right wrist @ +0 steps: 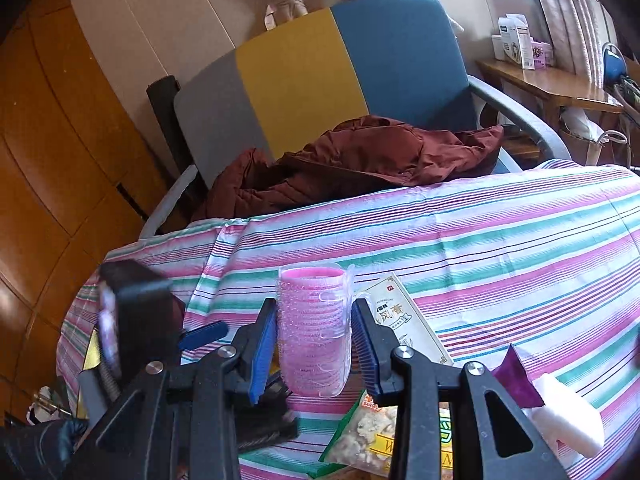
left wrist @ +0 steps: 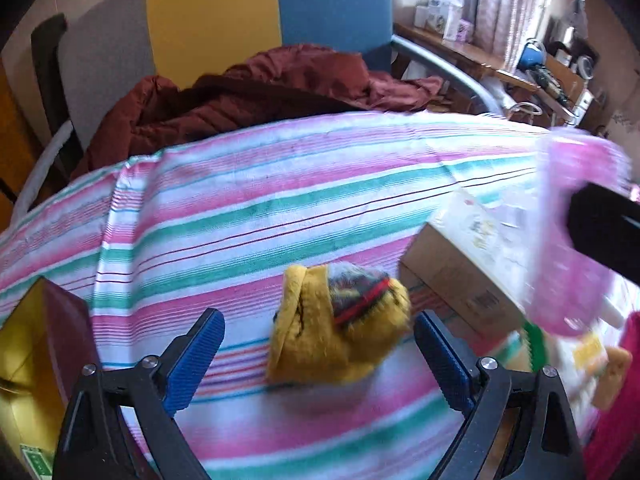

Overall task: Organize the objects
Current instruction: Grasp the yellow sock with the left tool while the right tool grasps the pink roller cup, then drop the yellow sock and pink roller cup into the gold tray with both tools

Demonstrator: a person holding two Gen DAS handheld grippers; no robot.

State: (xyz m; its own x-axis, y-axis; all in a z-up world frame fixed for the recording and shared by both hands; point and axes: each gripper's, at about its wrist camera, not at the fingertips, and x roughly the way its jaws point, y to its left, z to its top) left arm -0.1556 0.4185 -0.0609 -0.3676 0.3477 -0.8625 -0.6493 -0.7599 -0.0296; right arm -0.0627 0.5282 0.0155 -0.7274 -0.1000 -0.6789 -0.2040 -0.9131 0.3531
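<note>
My left gripper (left wrist: 318,344) is open above the striped cloth, its blue pads on either side of a yellow plush slipper (left wrist: 336,328) that lies on the cloth; I cannot tell if they touch it. My right gripper (right wrist: 314,340) is shut on a pink hair roller (right wrist: 314,328) and holds it upright above the table. The roller shows blurred at the right of the left wrist view (left wrist: 572,236). A flat cardboard box (left wrist: 460,264) lies to the right of the slipper, and shows behind the roller in the right wrist view (right wrist: 408,320).
A snack packet (right wrist: 376,436), a purple sachet (right wrist: 516,380) and a white block (right wrist: 568,412) lie near the front right. A gold and maroon box (left wrist: 36,352) sits at the left edge. An armchair (right wrist: 360,72) with a maroon jacket (right wrist: 352,160) stands behind the table.
</note>
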